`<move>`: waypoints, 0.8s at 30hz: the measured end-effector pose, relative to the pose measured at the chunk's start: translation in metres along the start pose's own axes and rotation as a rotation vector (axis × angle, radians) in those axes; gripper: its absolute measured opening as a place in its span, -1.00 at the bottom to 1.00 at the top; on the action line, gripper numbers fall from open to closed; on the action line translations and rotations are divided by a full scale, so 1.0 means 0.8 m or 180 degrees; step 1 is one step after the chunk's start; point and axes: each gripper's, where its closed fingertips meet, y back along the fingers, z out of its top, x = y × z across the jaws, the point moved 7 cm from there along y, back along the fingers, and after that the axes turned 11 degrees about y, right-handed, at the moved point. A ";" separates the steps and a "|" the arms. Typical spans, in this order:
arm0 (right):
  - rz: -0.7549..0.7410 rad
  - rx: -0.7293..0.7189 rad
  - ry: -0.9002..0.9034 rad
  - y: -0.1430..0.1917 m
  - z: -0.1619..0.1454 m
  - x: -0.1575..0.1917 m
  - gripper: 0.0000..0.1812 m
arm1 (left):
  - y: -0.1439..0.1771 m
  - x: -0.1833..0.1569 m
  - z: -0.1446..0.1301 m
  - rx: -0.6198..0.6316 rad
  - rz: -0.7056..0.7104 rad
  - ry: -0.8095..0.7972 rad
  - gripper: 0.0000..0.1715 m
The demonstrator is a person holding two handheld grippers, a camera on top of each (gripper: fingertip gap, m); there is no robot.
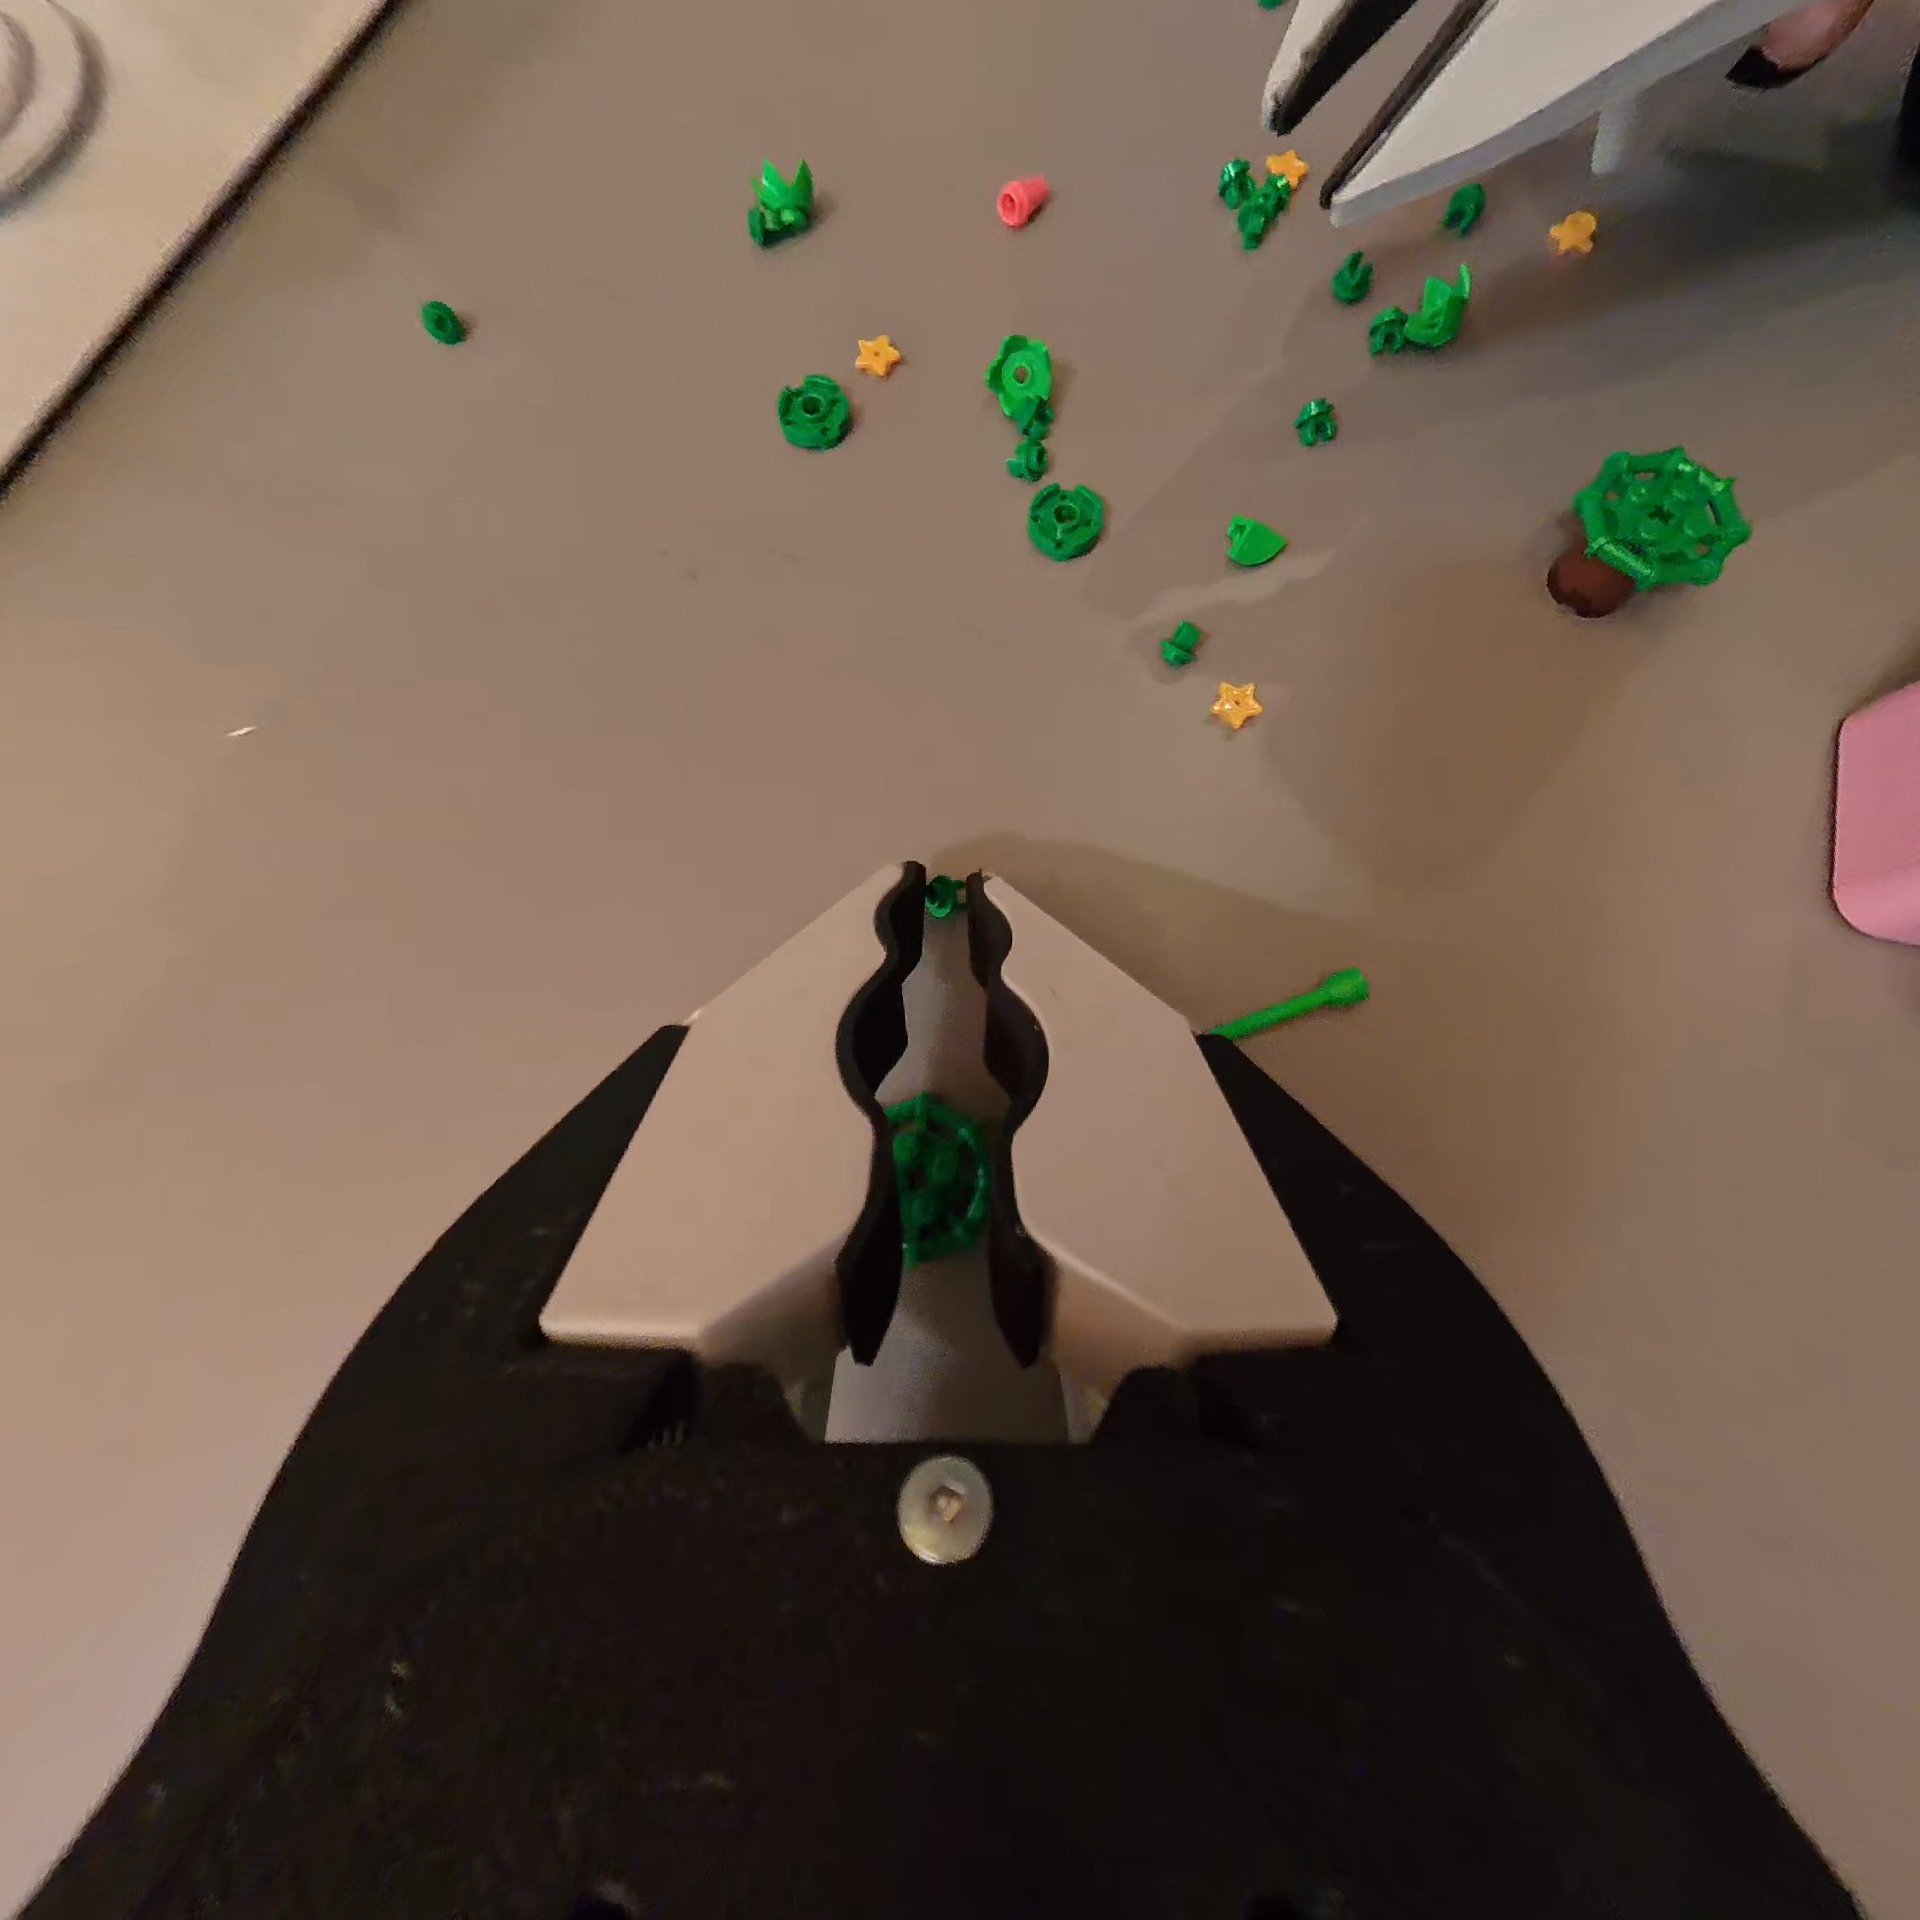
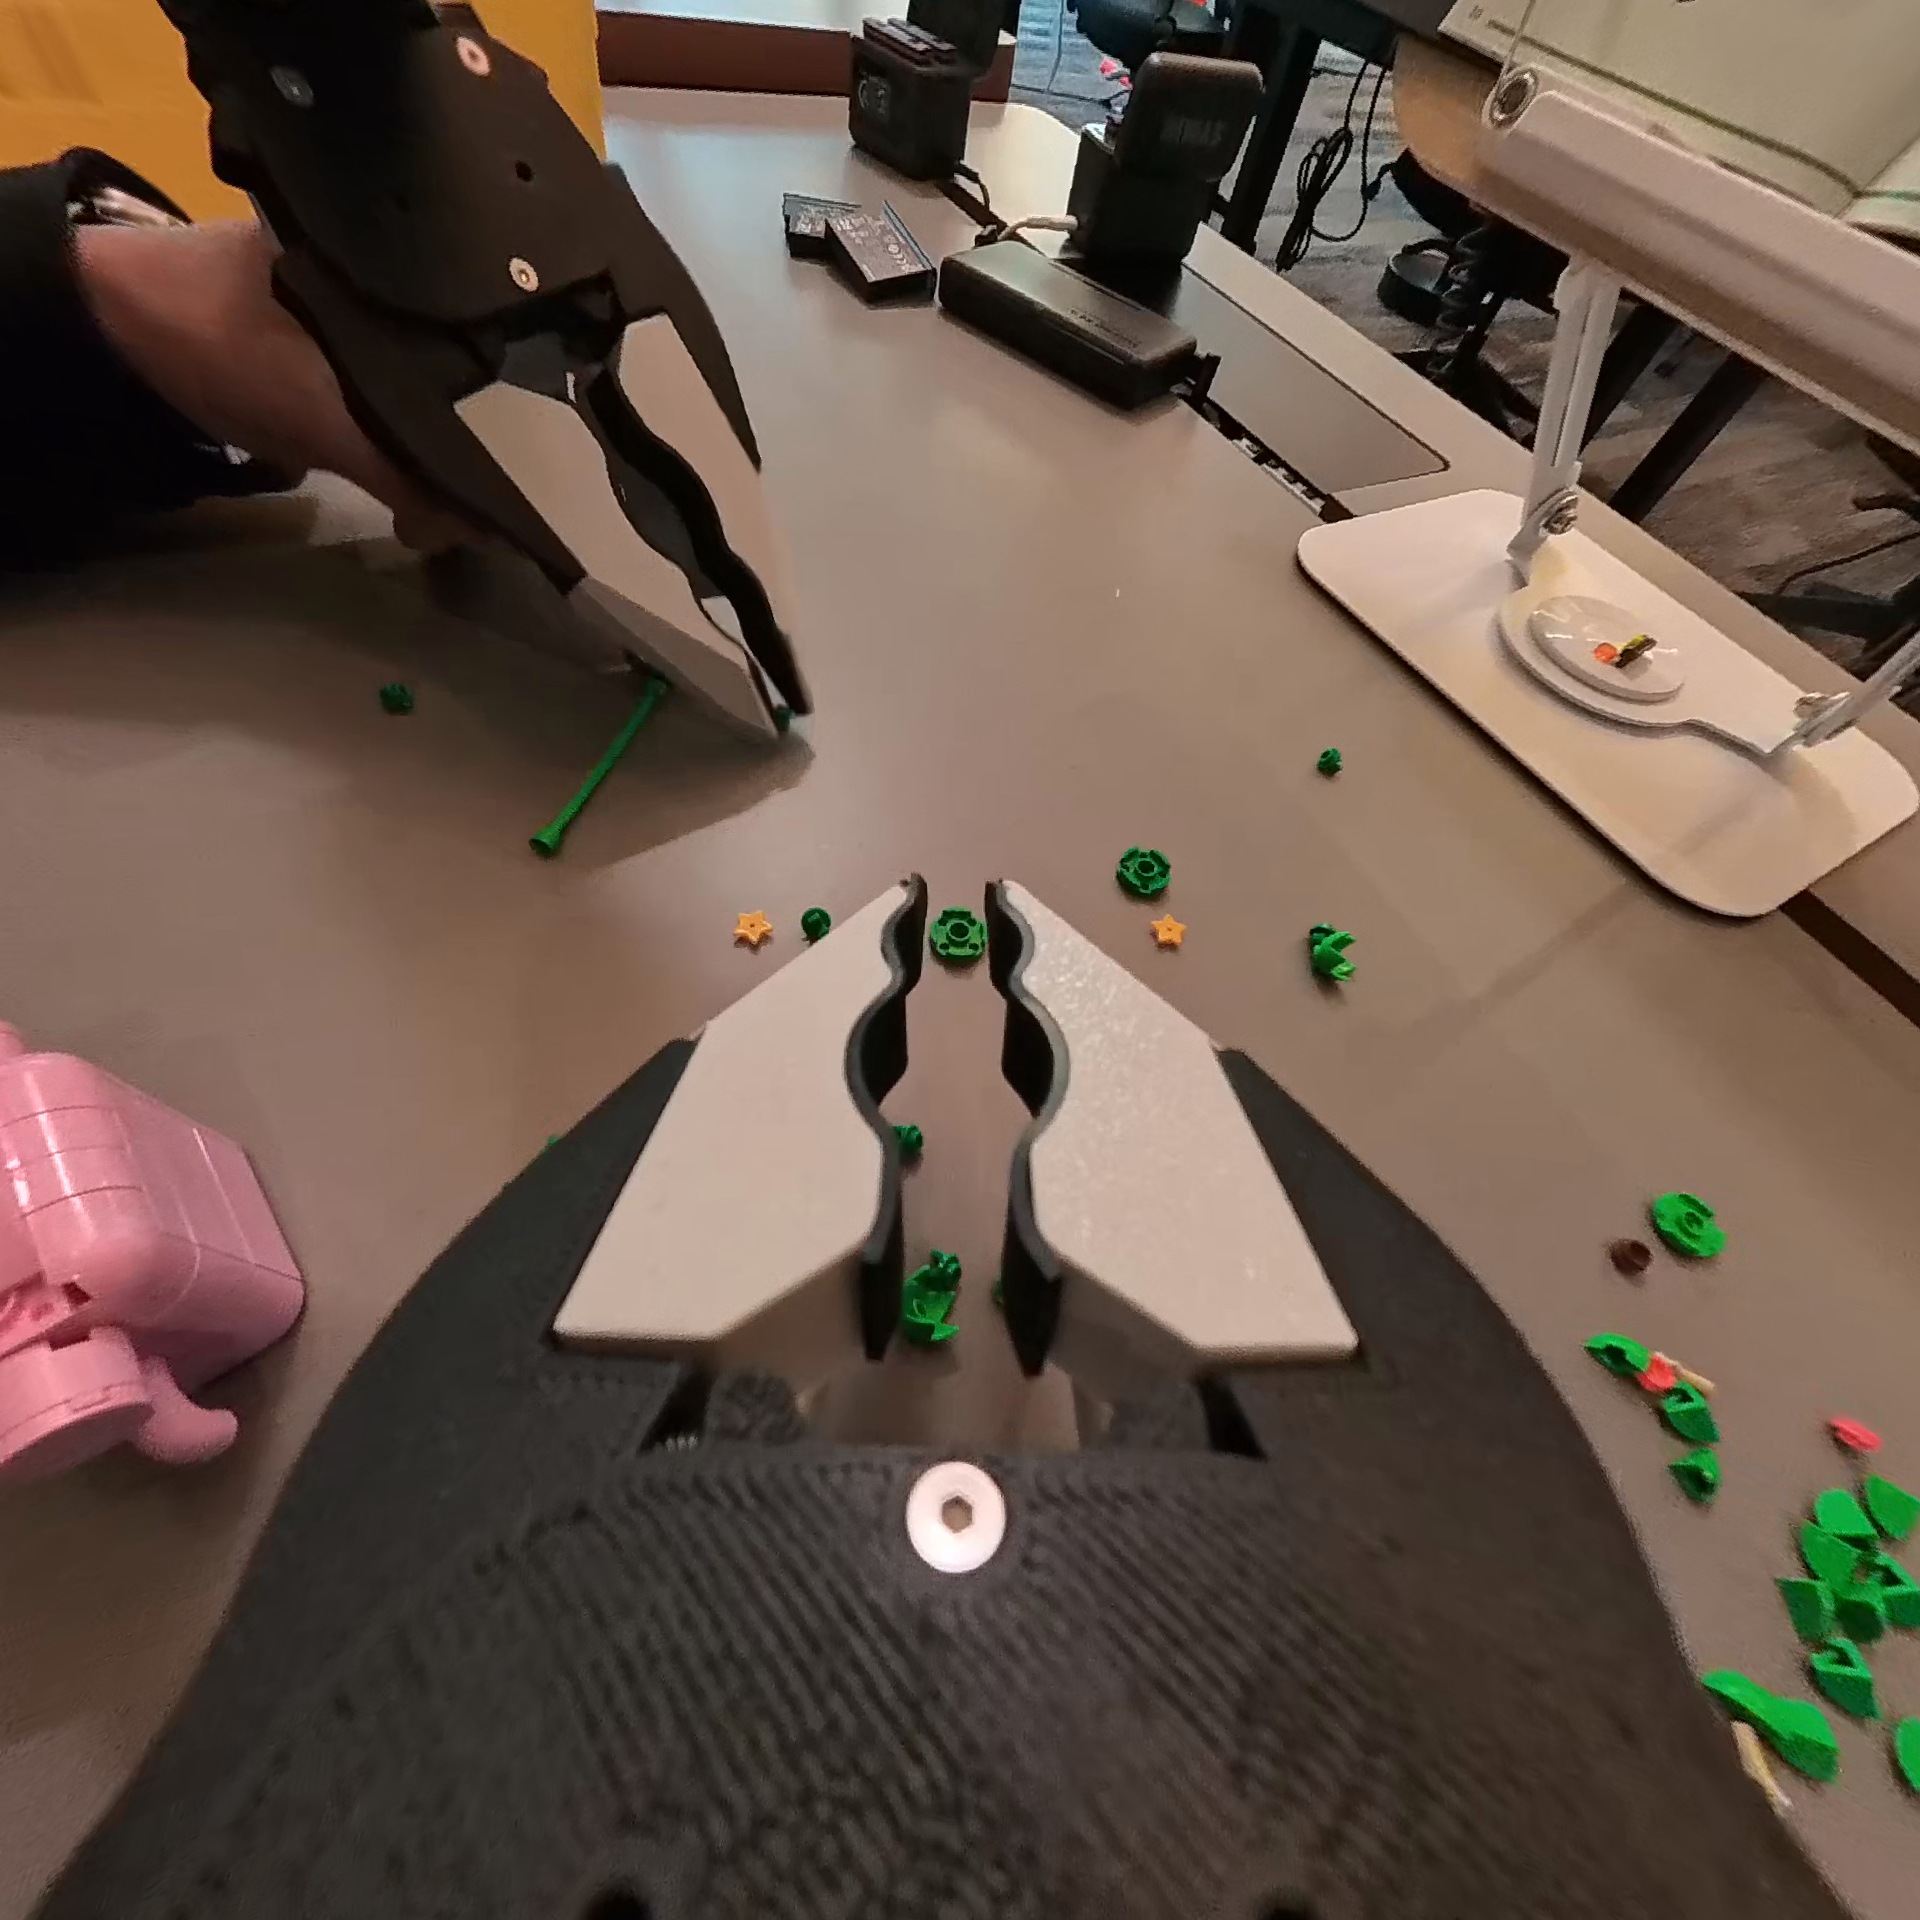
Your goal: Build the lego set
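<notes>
My left gripper [image 1: 945, 883] is tipped down onto the grey table [image 1: 520, 675], its tips shut on a small green stud piece [image 1: 943, 896]. The right wrist view shows the same: the left gripper [image 2: 784, 712] pinches the green piece [image 2: 781, 717] at the table surface. A green web wheel [image 1: 935, 1179] shows through the gap farther back between its fingers. My right gripper [image 2: 956, 902] hovers narrowly open and empty; a green round plate [image 2: 956, 932] lies on the table beyond its tips. The right gripper [image 1: 1304, 156] also shows at the top right of the left wrist view, near a cluster of green bits [image 1: 1252, 197].
A green rod [image 1: 1299, 1006] lies right of my left gripper. Green round plates [image 1: 1065, 520], yellow stars [image 1: 1236, 704], a red cone [image 1: 1023, 201] and a green wheel on a brown base [image 1: 1657, 520] are scattered about. A pink case [image 2: 114, 1247], a white lamp base [image 2: 1455, 665] and green leaf pieces [image 2: 1849, 1558] flank the area. There is about 12 centimetres between the tips of the two grippers. The green round plate [image 2: 956, 932] lies around 6 centimetres away from my right fingertips. It is also in sight in the left wrist view [image 1: 1070, 515].
</notes>
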 end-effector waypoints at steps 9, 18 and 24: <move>0.0025 -0.0004 0.0032 0.000 0.002 0.003 -0.89 | 0.098 0.070 -0.025 -0.0160 0.0467 0.0197 -0.95; 0.0053 -0.0002 -0.0001 -0.001 -0.001 0.003 -0.89 | 0.124 0.100 -0.082 -0.0031 0.0027 0.0581 -0.94; 0.0054 -0.0016 0.0007 0.000 0.000 0.003 -0.89 | 0.111 0.088 -0.085 0.0140 -0.0084 0.0419 -0.94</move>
